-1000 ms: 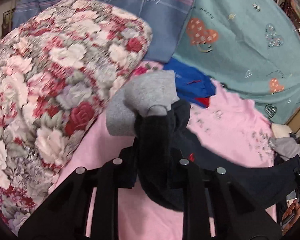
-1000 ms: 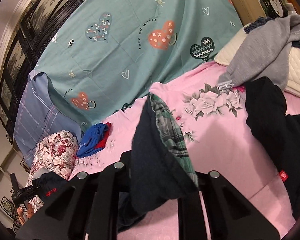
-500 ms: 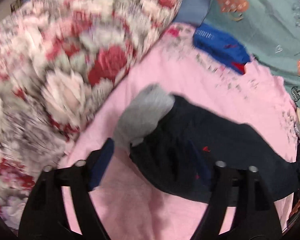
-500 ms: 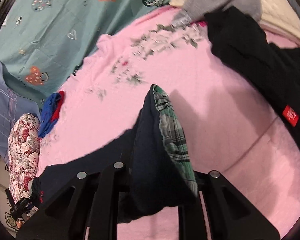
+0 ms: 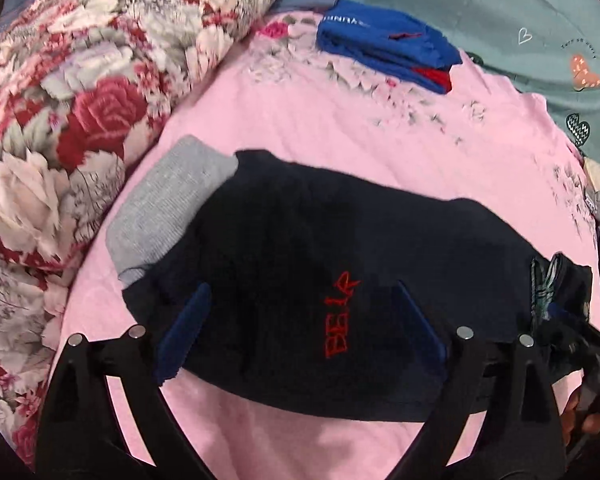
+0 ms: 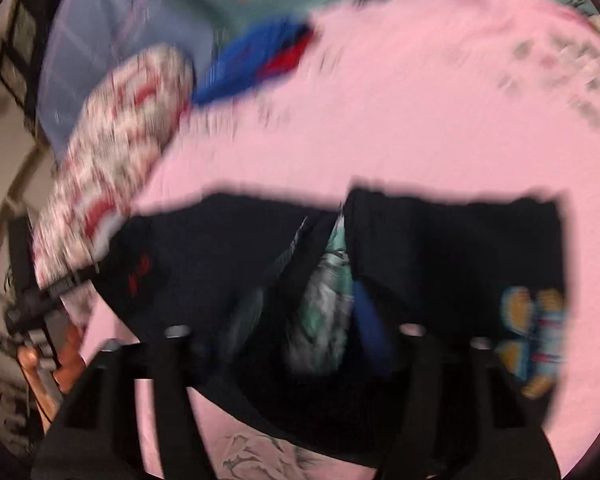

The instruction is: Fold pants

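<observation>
So the dark navy pants (image 5: 340, 272) are lying flat across the pink bedsheet (image 5: 308, 128), with the red embroidered lettering (image 5: 340, 316) facing up and the grey ribbed cuff (image 5: 168, 204) poking out at the left end, just beside the floral quilt (image 5: 72, 92). The left gripper (image 5: 304, 328) has its jaws spread wide, blue pads resting on top of the fabric but not pinching anything. The right wrist view is pretty blurry, but the right gripper (image 6: 292, 336) looks spread apart too, sitting over the waistband end where the green plaid lining (image 6: 324, 320) shows in the opening; whether any cloth is caught on a finger, I can't tell. There's a colourful patch (image 6: 534, 340) on the pants near their right edge.

Room-wise: the far edge of the pants has a big stretch of bare pink sheet beyond it, up to the folded blue garment (image 5: 388, 48) and the teal heart-print cover (image 5: 520, 12). The left side is tight against the quilt. The near hem runs right between the left gripper's fingers, with sheet showing below it.
</observation>
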